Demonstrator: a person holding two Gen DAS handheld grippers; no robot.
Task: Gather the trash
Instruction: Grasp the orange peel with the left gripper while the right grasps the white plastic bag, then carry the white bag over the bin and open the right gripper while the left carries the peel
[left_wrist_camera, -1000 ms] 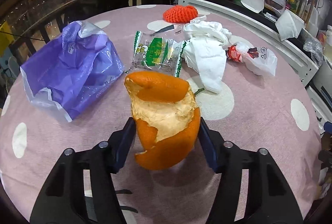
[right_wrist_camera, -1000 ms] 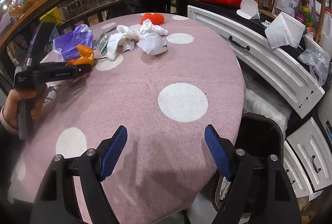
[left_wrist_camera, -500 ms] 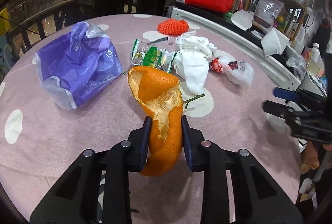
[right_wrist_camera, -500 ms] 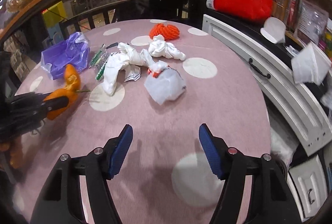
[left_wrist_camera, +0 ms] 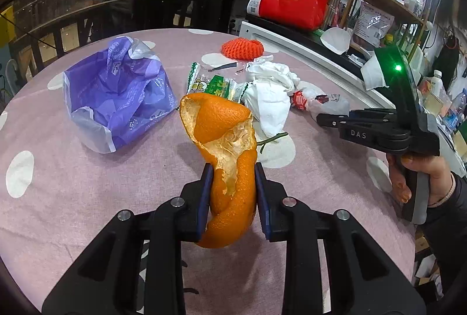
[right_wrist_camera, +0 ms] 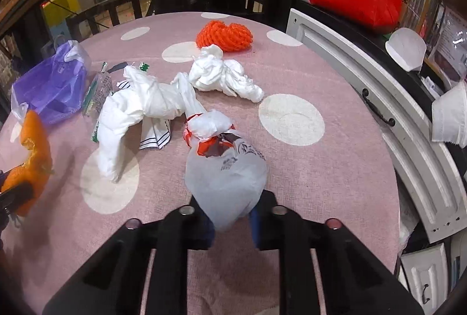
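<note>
Each tool is black plastic: two flat arms branch toward the tips, each with a silver round screw head at its joints, and the fingers (left_wrist_camera: 204,198) carry blue pads on their inner faces. Seen from the side, the right gripper (left_wrist_camera: 321,119) has white letters "DAS" on its body, a green light glowing on the black block above, and a grey handle below. The hand (left_wrist_camera: 420,175) on that handle wears a dark sleeve with a thin band at the wrist.
</note>
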